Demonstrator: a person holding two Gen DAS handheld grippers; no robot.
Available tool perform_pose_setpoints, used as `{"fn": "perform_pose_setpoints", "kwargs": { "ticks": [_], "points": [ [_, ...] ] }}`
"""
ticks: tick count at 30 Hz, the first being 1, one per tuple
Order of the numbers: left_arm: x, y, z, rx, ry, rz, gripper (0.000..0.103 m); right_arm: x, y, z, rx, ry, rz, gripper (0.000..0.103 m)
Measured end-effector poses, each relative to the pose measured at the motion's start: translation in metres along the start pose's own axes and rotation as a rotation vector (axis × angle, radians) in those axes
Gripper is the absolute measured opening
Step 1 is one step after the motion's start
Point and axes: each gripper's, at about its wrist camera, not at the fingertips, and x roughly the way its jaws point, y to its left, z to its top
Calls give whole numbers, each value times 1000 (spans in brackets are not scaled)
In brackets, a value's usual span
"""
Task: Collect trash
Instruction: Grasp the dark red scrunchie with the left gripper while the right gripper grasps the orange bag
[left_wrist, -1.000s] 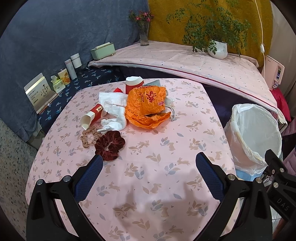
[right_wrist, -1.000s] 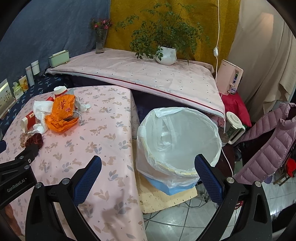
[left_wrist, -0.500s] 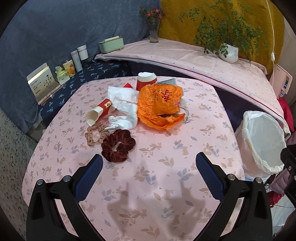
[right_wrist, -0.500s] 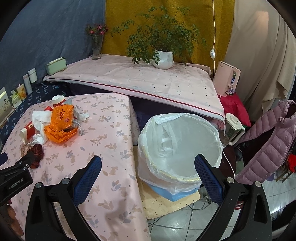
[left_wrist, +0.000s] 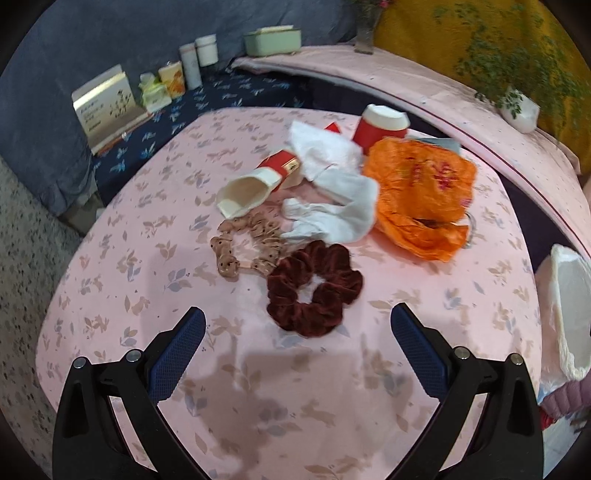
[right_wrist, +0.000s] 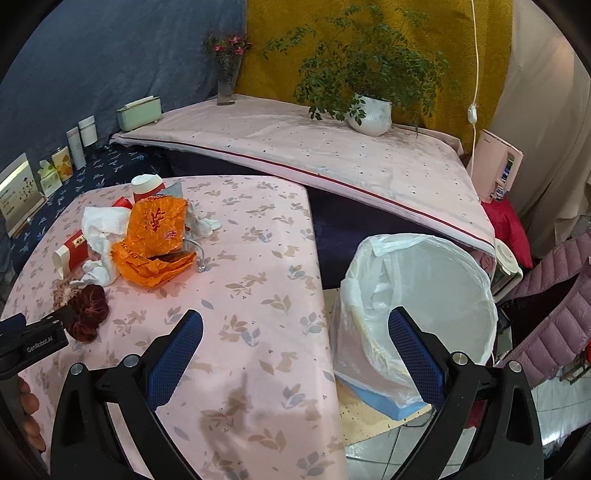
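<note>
A pile of trash lies on the pink table (left_wrist: 332, 398): an orange plastic bag (left_wrist: 421, 195), white crumpled tissues (left_wrist: 332, 184), a flattened red paper cup (left_wrist: 255, 184) and an upright red cup (left_wrist: 380, 127). The bag (right_wrist: 155, 236) and tissues (right_wrist: 101, 229) also show in the right wrist view. My left gripper (left_wrist: 297, 336) is open and empty, just short of the dark red scrunchie (left_wrist: 314, 288). My right gripper (right_wrist: 295, 339) is open and empty above the table's right edge, beside the lined bin (right_wrist: 417, 295).
A beige dotted scrunchie (left_wrist: 245, 247) lies next to the red one. The bin (left_wrist: 565, 314) stands on the floor right of the table. A shelf behind holds a potted plant (right_wrist: 369, 110), a vase (right_wrist: 227, 79), a green box (right_wrist: 139, 112) and small packages (left_wrist: 162, 83).
My left gripper has moved forward and left toward the scrunchies, which now look larger and centred. My right gripper has shifted slightly left over the table edge. Both stayed open.
</note>
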Motion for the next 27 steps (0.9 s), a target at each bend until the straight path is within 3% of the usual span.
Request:
{"fn": "perform_pose_setpoints", "kwargs": {
  "ticks": [5,11,17,19,21,27],
  "points": [
    [27,17,10,-22,28,12,93,18,23,6,-27,18,20,96],
    [54,22,15,-43,101,-46,80,45,54,14,-59,53,74,96],
    [66,22,18,-57,136,-98,57,67,90,26,-90,63,132,94],
    [66,19,17,-43,143,-115,37,73,99,32,-100,58,142,94],
    [69,16,17,-27,154,-122,25,80,108,38,-105,56,157,90],
    [65,13,16,-11,146,-156,16,106,122,59,-84,72,193,77]
  ]
}}
